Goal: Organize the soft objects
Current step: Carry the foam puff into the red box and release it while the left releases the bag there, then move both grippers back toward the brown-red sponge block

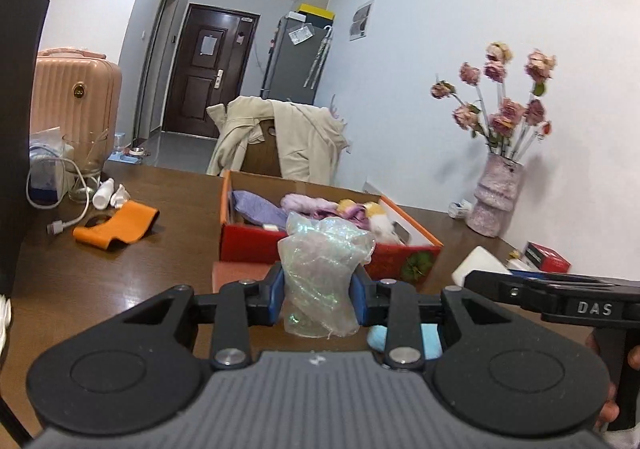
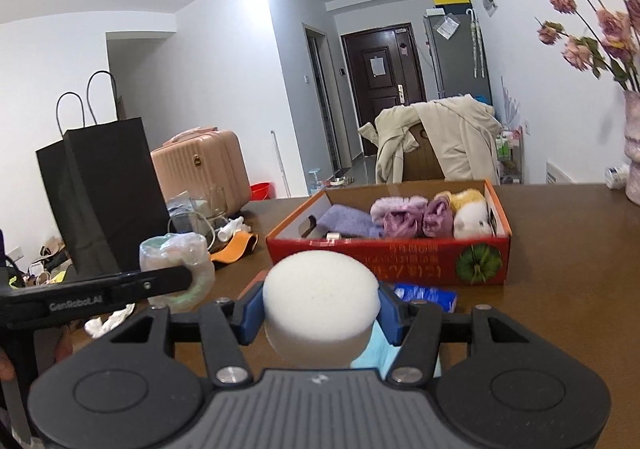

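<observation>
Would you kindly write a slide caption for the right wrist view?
Right gripper holds a white sponge before the red box of soft items on the wooden table.

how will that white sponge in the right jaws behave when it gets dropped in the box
The sponge looks like porous foam, so probably very light and squashy; the right gripper pinches its sides without obvious crushing. Its domed top and round shape suggest it may bounce or roll a little on landing. Its matte surface likely won't slip.
</observation>
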Motion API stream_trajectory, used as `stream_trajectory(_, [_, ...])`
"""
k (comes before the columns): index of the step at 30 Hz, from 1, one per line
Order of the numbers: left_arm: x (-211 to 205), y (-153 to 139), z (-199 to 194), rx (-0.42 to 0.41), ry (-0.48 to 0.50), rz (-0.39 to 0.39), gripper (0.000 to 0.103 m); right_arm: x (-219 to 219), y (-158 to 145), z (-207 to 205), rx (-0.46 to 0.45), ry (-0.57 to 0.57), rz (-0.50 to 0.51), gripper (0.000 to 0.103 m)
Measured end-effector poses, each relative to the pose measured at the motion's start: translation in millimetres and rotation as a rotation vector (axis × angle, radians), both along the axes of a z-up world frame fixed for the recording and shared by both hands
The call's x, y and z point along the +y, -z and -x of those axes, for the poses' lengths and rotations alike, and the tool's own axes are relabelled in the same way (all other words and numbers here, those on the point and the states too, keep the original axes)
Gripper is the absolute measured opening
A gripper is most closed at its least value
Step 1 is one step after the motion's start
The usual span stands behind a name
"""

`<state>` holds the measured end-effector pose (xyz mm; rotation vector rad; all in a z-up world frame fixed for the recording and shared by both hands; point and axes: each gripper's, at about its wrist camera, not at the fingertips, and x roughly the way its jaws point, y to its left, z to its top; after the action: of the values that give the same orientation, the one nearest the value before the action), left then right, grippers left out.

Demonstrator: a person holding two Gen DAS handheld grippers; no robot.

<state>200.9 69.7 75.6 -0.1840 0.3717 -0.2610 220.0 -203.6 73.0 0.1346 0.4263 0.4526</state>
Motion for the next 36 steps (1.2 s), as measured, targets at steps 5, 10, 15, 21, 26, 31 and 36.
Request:
stream_trajectory(5, [11, -20, -78, 0.022, 0.001, 0.035, 0.034, 13, -17, -64, -0.028, -0.014, 0.024, 0.056])
stream_trajectory(10, [10, -22, -183, 0.144, 0.004, 0.051, 0.034, 38, -16, -157, 0.016, -0.034, 0.043, 0.058])
stream_trajectory(15, [5, 1, -261, 0.240, -0.016, 0.031, 0.034, 52, 8, -243, 0.181, -0.059, -0.047, 0.057])
stream_trajectory(21, [6, 24, -301, 0.293, -0.075, -0.016, 0.051, 73, 35, -300, 0.221, -0.022, 0.016, 0.063])
stream_trajectory(26, [17, 21, -297, 0.290, -0.048, 0.021, 0.062, 67, 40, -310, 0.220, -0.020, -0.012, 0.078])
stream_trajectory(31, [13, 1, -277, 0.246, -0.048, 0.008, 0.070, 50, 23, -298, 0.198, 0.015, -0.041, 0.078])
stream_trajectory(36, [12, -26, -246, 0.196, -0.056, -0.012, 0.074, 32, -13, -267, 0.122, 0.033, -0.020, 0.079])
